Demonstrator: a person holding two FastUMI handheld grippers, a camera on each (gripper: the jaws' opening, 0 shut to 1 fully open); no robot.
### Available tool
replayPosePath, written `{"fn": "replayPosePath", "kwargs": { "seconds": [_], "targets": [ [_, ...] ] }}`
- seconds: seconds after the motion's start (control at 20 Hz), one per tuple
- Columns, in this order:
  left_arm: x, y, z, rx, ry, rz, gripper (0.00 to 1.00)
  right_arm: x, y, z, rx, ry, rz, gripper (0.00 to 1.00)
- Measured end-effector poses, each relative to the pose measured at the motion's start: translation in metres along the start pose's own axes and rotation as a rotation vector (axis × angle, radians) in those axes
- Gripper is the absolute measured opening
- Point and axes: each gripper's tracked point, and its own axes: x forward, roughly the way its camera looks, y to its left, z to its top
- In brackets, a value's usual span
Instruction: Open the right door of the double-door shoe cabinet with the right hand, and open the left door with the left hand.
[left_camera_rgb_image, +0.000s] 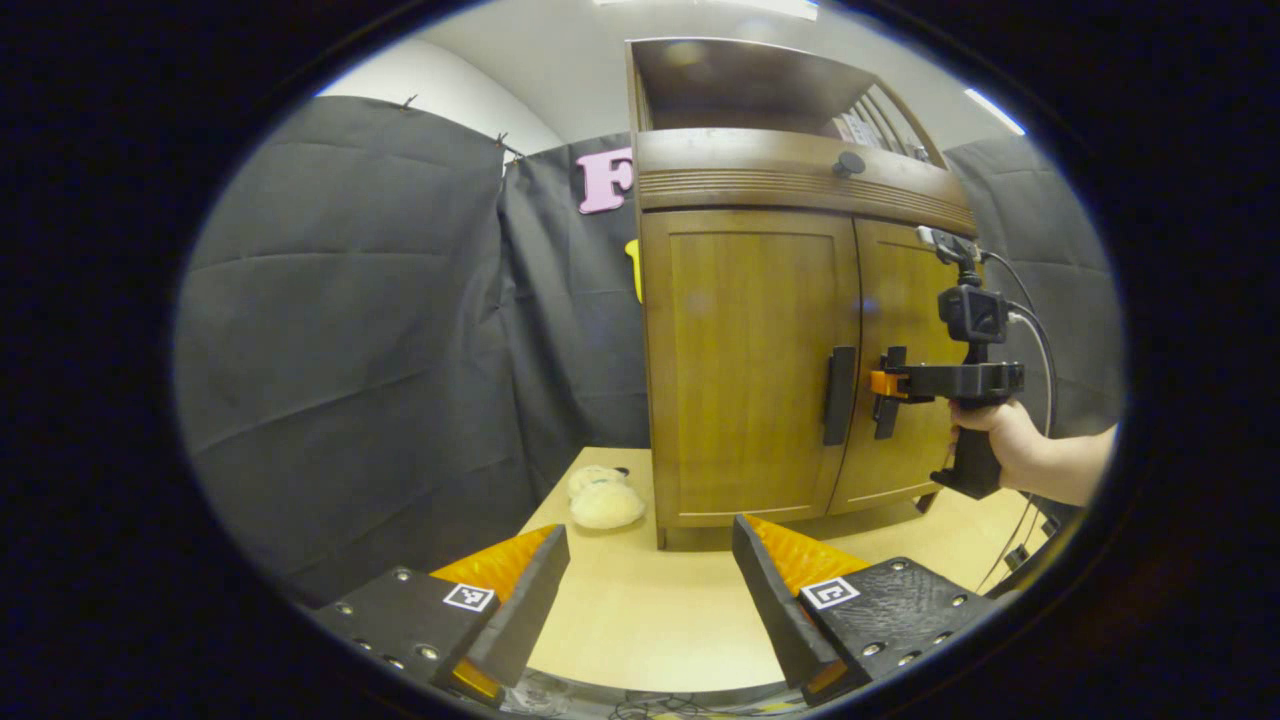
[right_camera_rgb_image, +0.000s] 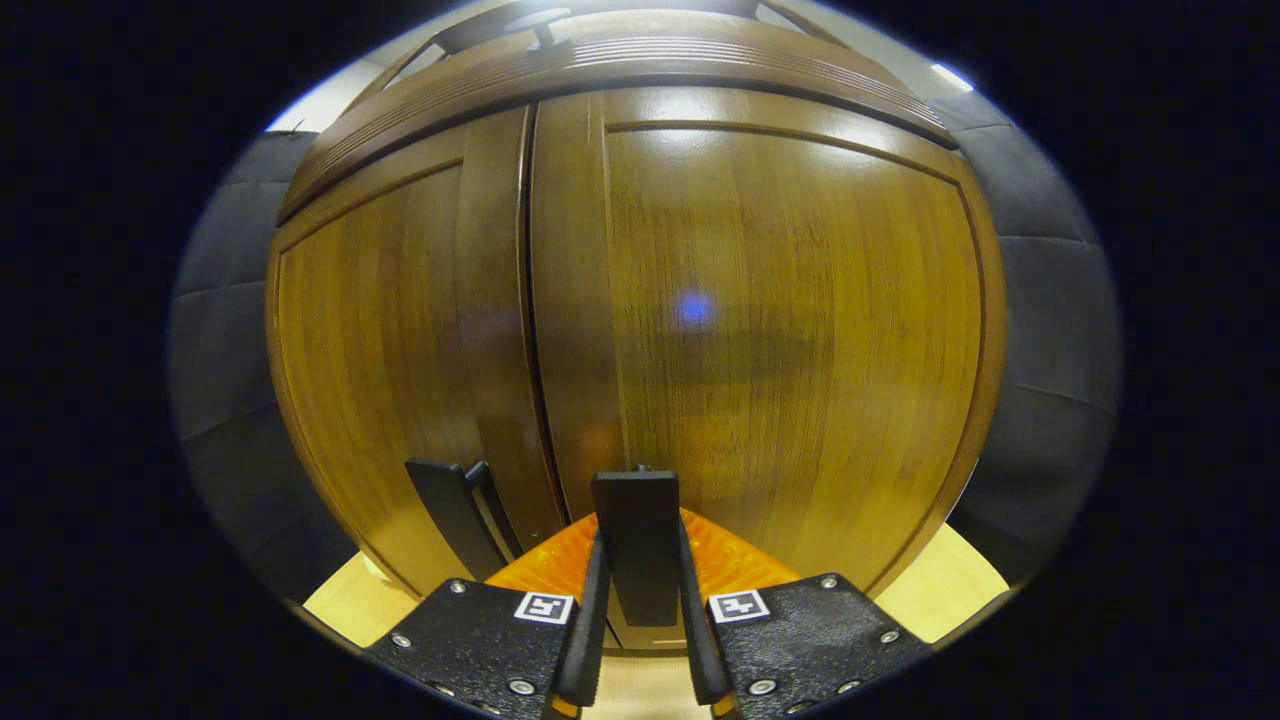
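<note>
The shoe cabinet (left_camera_rgb_image: 745, 370) stands on the pale desk (left_camera_rgb_image: 650, 610), filling the middle and right of the left gripper view, with both doors shut. In the right gripper view, nearest at the bottom centre, the right tool (right_camera_rgb_image: 640, 640) has its two fingers closed narrow on the right door handle (right_camera_rgb_image: 636, 545), one pressing each side of the dark upright bar. Just left of it, across the seam between the doors, the left door handle (right_camera_rgb_image: 448, 520) is free. In the left gripper view the left tool (left_camera_rgb_image: 650, 600) sits at the bottom of the frame, spread wide and holding nothing, well back from the cabinet. Beyond it, at lower centre, a soft cream toy (left_camera_rgb_image: 604, 500) lies on the desk beside the cabinet's left foot.

Farther off, at centre right, a hand (left_camera_rgb_image: 1000, 440) holds the right tool against the right door (left_camera_rgb_image: 905, 370). The left door (left_camera_rgb_image: 750, 365) faces the camera squarely.

The cabinet is glossy brown wood with framed panel doors, a ribbed band above them carrying a round knob (left_camera_rgb_image: 848, 163), and an open shelf on top. The doors look stiff and solid, swinging on outer hinges, and likely light to pull. The polished faces would be slippery, so the slim handles by the centre seam are the places to grip, pulling straight out and then round.
</note>
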Motion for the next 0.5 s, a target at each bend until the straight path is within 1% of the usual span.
{"fn": "replayPosePath", "kwargs": {
  "seconds": [0.15,0.35,0.5],
  "targets": [
    [-0.0005,0.0001,0.0021,-0.002,-0.003,0.010,0.94,0.0016,0.0015,-0.0019,0.010,0.017,0.009,0.33],
    [-0.0009,-0.0009,0.0065,-0.058,-0.018,0.010,0.95,-0.0003,0.0038,-0.0043,0.008,0.045,0.038,0.33],
    [-0.0022,0.0007,0.0083,-0.085,-0.020,0.017,0.94,0.0024,0.0041,-0.0045,0.003,0.042,0.057,0.33]
  ]
}}
